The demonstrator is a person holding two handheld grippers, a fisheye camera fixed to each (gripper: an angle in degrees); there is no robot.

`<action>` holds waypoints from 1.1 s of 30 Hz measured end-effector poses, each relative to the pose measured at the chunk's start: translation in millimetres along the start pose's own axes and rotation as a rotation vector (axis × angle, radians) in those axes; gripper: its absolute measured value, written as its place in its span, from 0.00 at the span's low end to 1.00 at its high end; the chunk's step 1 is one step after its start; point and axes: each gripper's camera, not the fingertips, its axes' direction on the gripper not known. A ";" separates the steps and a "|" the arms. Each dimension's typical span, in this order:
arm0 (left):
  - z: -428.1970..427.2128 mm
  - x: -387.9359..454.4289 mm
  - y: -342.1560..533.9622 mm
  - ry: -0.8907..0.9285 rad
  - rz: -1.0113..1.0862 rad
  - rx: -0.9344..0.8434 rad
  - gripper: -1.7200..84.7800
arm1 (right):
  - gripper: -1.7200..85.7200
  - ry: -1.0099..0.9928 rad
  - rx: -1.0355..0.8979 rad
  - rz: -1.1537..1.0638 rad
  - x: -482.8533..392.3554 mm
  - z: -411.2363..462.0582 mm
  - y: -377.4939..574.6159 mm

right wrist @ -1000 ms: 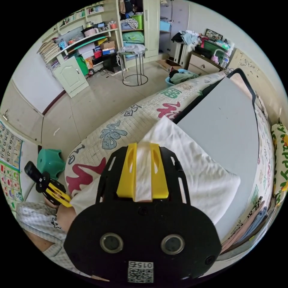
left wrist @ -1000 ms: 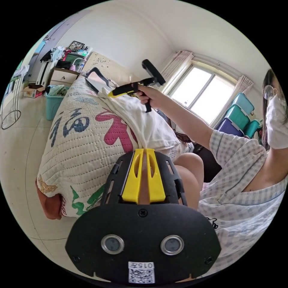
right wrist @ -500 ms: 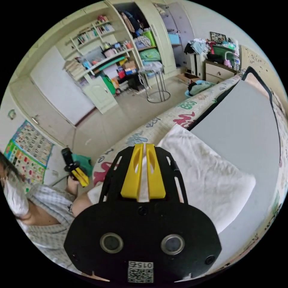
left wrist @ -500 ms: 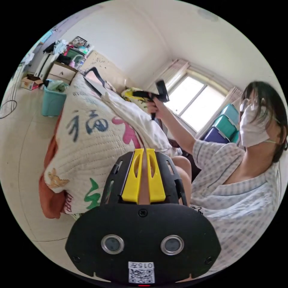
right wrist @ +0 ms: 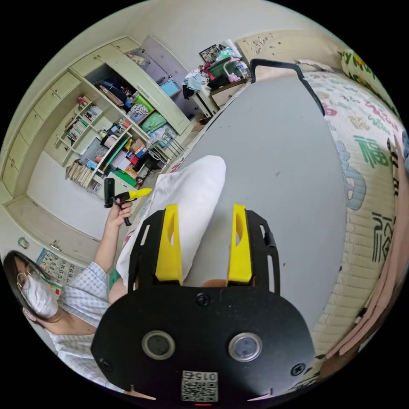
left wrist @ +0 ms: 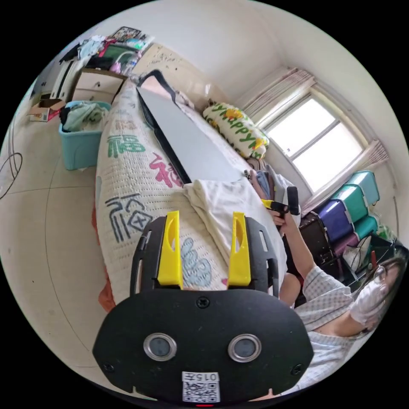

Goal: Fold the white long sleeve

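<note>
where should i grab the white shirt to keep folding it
Probably the rounded end of the white shirt that lies on the grey board: it's a loose edge on a flat surface. The right gripper, jaws open, already points at it, so come in low along the shirt's length.

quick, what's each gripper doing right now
left gripper: open, holding nothing, above the white long sleeve.
right gripper: open, holding nothing.
</note>
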 end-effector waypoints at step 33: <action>-15.1 57.2 84.2 0.269 0.440 0.184 0.08 | 0.11 -0.326 0.198 -0.439 -53.3 -124.6 133.2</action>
